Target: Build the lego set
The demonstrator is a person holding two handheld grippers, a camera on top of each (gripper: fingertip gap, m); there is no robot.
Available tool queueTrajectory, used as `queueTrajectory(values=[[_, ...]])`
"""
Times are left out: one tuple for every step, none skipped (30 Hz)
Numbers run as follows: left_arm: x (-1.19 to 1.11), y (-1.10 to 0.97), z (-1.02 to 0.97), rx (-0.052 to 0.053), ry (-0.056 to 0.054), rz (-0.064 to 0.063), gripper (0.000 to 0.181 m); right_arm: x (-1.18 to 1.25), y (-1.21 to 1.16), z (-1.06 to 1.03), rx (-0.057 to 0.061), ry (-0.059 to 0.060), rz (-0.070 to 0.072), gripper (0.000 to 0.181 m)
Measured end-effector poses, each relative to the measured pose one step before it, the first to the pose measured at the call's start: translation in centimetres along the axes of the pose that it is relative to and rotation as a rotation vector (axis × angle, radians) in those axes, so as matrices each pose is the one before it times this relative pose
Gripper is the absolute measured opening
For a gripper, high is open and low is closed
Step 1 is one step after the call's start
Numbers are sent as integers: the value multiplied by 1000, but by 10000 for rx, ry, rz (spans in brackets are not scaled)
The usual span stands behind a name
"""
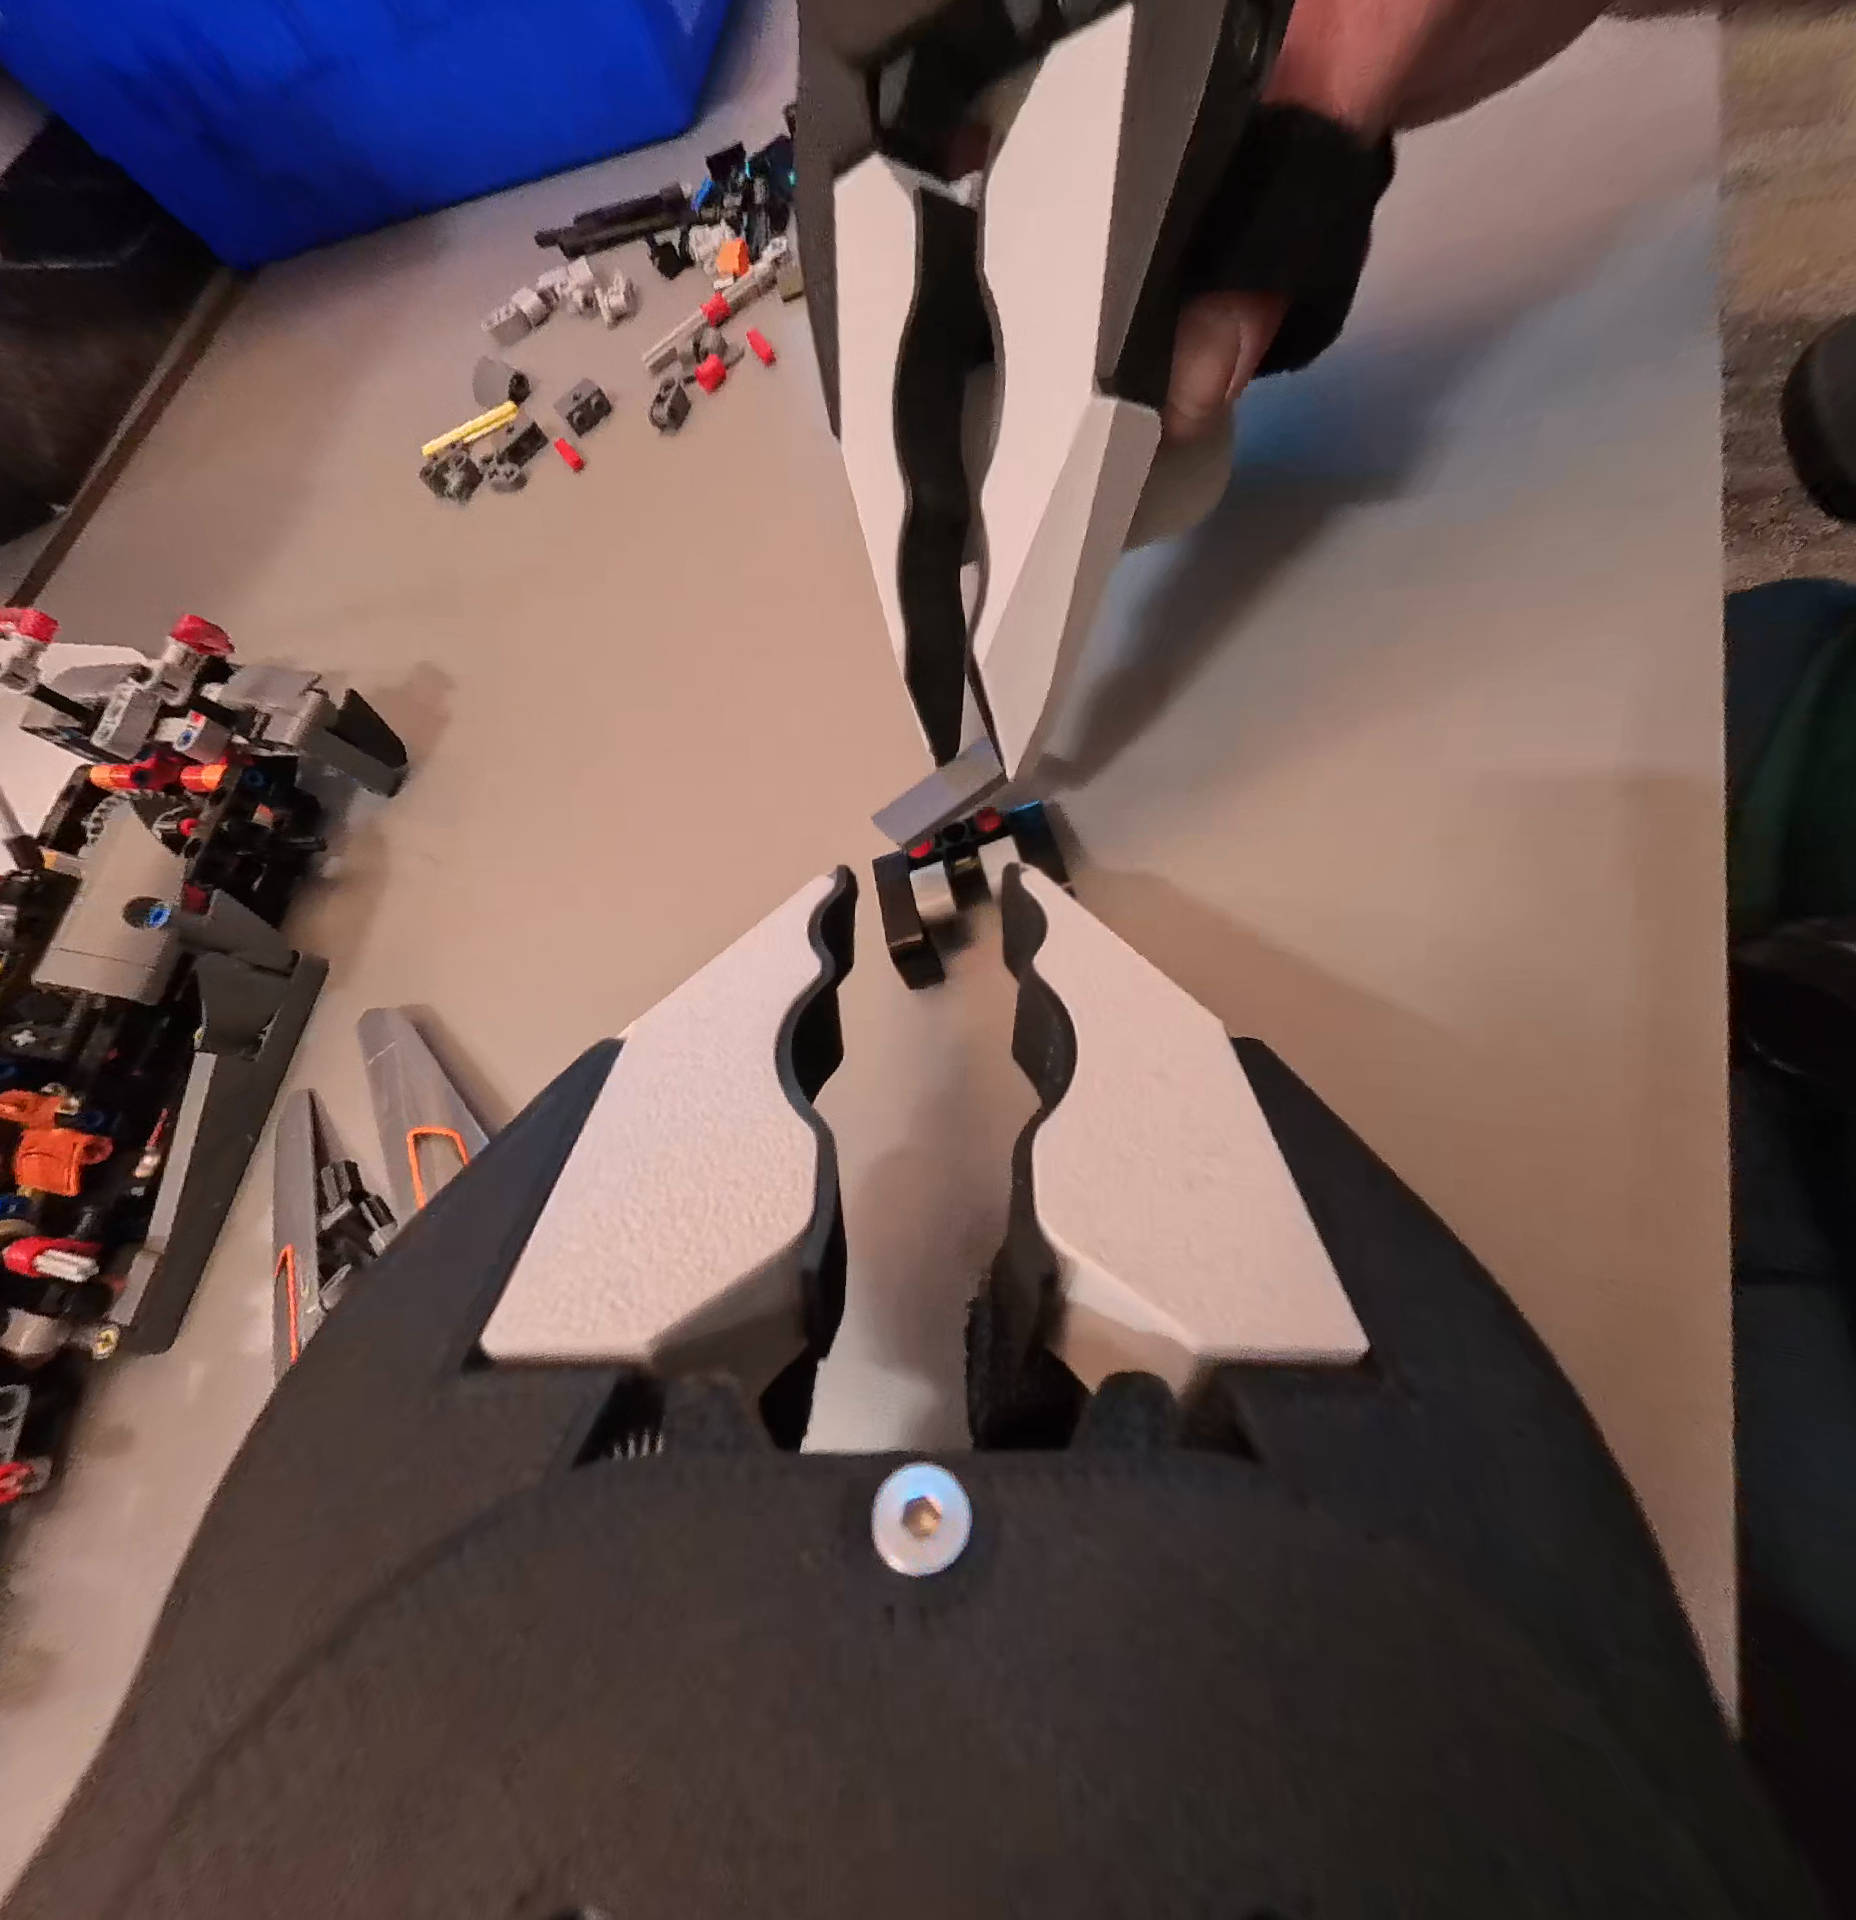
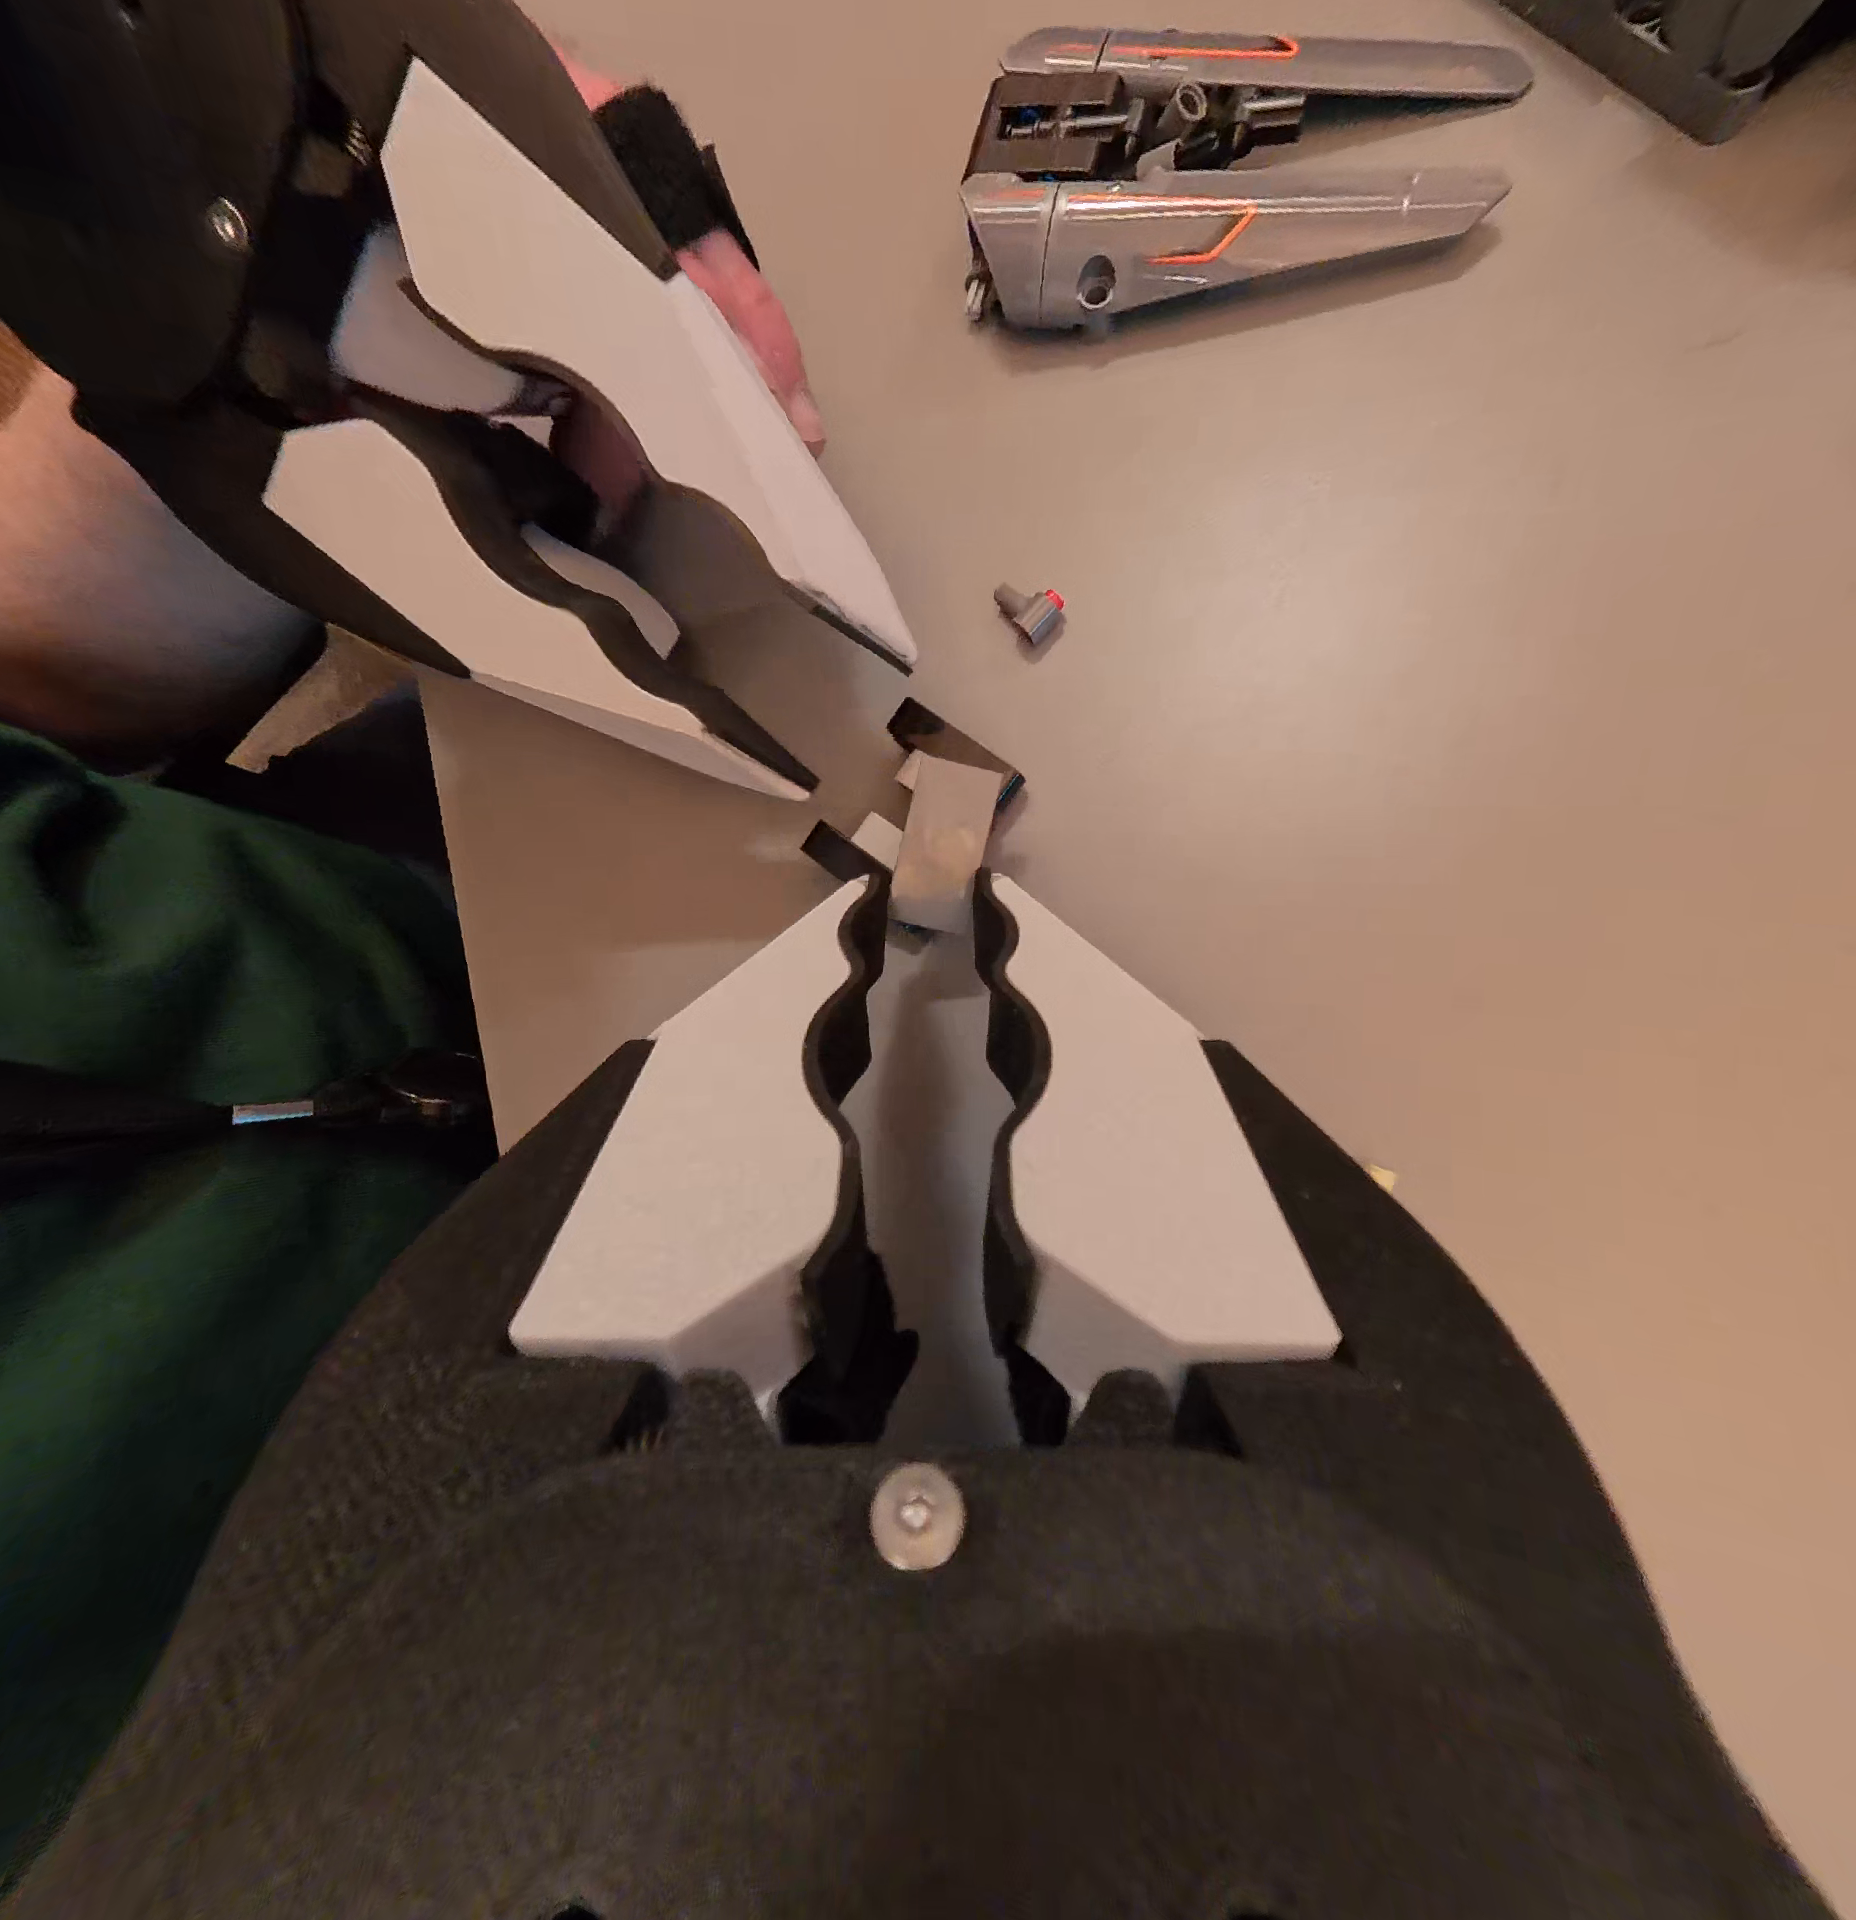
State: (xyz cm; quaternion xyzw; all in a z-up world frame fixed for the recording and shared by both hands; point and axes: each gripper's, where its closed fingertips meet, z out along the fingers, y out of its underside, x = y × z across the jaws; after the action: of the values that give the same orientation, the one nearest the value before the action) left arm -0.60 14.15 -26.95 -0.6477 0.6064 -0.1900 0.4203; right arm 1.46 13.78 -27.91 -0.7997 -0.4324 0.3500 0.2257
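One grey piece [image 2: 939, 847] between right hand-held gripper [image 2: 929, 883] fingertips.

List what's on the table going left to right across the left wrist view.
Partly built lego model → grey pointed panels → loose lego pieces → small black sub-assembly between the two hand-held grippers, left below, right above it.

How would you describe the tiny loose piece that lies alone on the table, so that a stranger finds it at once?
In the right wrist view, start at the long grey model with orange lines at the top. Go down the bare table toward the left gripper. Just right of it lies a small grey connector with a red end, alone, touching nothing.
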Motion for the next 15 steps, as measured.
queueTrajectory(values=[[-45, -195, -5, 84, -98, 10, 25, -236, -145, -13, 121, -129, -92, 15], [-114, -118, 8, 43, -89, -80, 25, -448, -389, -70, 231, -171, -296, 15], [-20, -22, 49, -3, 68, -268, 24, -269, -397, -75, 159, 106, -556, 15], [-337, 55, 69, -37, -55, -442, 23, 107, -195, -52, -43, 429, -614, 15], [-467, -44, -3, 54, -124, -418, 22, -47, -297, -53, -3, 334, -606, 15], [-37, -236, -103, 188, 132, -310, 22, -177, -489, -54, 156, 233, -557, 15], [-124, -347, -175, 240, 102, -446, 20, 141, -395, -54, 113, 374, -392, 15], [27, -429, -198, 270, 196, -488, 19, 156, -199, -11, 15, 322, -296, 14], [209, -451, -208, 292, 293, -443, 18, -14, -216, -30, 68, 247, -414, 14], [-50, -353, -204, 233, 116, -412, 17, 147, -189, -54, 79, 394, -483, 4], [-32, -396, -216, 282, 124, -384, 17, 278, -58, -21, -21, 470, -441, 0], [129, -443, -187, 323, 236, -441, 16, 137, -106, 19, 10, 357, -372, 0], [121, -309, -97, 243, 222, -431, 17, -50, -373, -9, 217, 191, -187, 0], [38, 64, -6, 35, 139, -221, 17, -249, -194, 97, 113, -22, 21, 0], [-220, 412, -1, -174, -103, -31, 15, -295, 437, 286, -266, -140, 40, 0]])
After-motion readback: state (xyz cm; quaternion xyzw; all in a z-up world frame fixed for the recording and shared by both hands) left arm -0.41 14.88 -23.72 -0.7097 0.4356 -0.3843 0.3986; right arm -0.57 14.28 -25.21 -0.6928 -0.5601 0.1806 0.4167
